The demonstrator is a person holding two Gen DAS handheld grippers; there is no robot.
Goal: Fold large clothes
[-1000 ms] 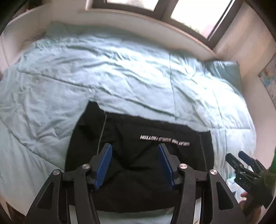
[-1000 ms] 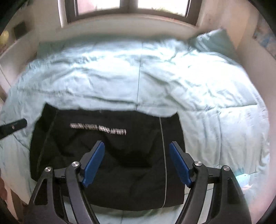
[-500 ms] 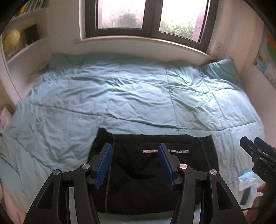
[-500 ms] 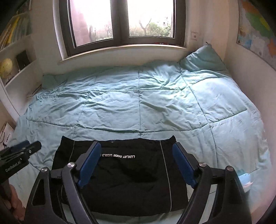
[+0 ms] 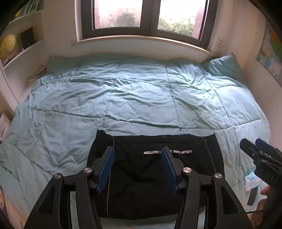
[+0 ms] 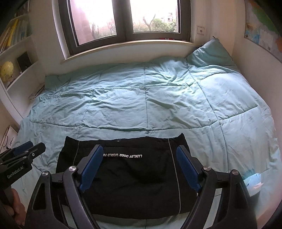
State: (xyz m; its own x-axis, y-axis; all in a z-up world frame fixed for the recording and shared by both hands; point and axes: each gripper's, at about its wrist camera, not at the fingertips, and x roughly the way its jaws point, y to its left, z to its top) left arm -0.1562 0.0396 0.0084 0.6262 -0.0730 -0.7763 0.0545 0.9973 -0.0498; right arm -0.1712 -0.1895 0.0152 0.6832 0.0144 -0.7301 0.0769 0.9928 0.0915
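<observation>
On the near edge of the bed, in the left wrist view, a folded black garment [image 5: 158, 176] is laid flat on the teal quilt [image 5: 141, 98], white lettering across its upper part and thin pale stripes down each side. The left gripper [image 5: 137, 169] is held above it, blue pads spread wide, nothing between them, no contact with the cloth seen. The right gripper [image 5: 255, 146] is seen at the right edge, off the garment's right side, its tips only slightly parted. A pillow [image 5: 222, 68] is propped in the far right corner under the window [image 5: 146, 15]. A globe [image 5: 7, 45] is set on the left shelf.

In the right wrist view, the garment [image 6: 126, 176] is seen in the same place, near edge of the quilt [image 6: 149, 98], lettering facing away. The right gripper [image 6: 139, 167] is held over it with pads wide apart and empty. The left gripper [image 6: 30, 146] is seen at the left edge, beside the garment's left side. A small light-blue item [image 6: 253, 181] is lying by the right bed edge; what it is cannot be told.
</observation>
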